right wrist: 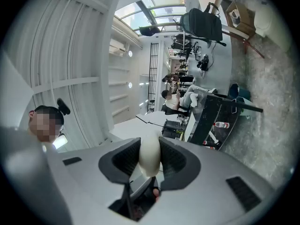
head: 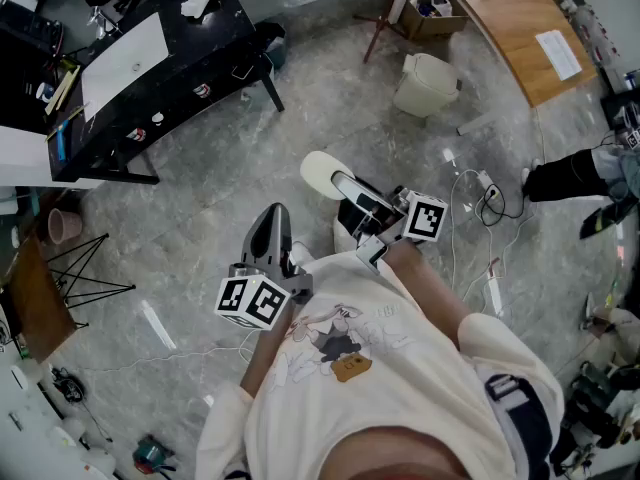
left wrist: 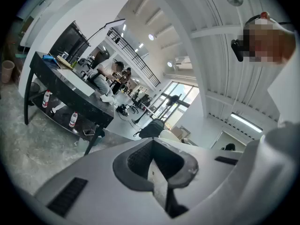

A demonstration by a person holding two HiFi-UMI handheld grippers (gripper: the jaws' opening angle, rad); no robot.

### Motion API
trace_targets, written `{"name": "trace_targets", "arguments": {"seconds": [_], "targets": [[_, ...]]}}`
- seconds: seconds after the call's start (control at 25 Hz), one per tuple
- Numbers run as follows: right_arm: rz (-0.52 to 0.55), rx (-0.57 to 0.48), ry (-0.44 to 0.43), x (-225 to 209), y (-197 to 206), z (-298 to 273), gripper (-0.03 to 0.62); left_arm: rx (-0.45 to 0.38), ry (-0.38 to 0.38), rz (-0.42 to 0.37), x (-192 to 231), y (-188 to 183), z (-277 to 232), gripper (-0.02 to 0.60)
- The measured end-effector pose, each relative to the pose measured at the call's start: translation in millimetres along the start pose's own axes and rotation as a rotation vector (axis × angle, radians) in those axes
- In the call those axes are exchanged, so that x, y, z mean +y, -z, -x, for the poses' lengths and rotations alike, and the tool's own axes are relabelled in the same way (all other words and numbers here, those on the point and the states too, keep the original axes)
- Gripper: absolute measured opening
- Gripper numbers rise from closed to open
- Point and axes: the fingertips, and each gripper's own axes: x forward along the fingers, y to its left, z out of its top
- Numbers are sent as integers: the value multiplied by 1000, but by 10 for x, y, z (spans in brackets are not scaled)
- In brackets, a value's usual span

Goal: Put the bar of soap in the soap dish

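Our right gripper (head: 343,185), in the head view, clamped the pale bar of soap (head: 320,171) over the floor (head: 200,218), near our left gripper (head: 272,230). In the left gripper view we saw those jaws together, empty. The right gripper view showed jaws pressing the soap.

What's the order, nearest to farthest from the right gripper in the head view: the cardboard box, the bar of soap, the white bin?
1. bar of soap, held in the tongs of the right gripper.
2. white bin, on the floor, up and to the right.
3. cardboard box, beyond the bin, near the top edge.
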Motion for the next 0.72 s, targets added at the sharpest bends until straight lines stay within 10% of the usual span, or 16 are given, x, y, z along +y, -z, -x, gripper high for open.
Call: {"name": "trace_targets", "arguments": {"seconds": [0.72], "targets": [[-50, -4, -12, -81, -283, 62, 124, 35, -15, -11, 33, 61, -244, 6]]}}
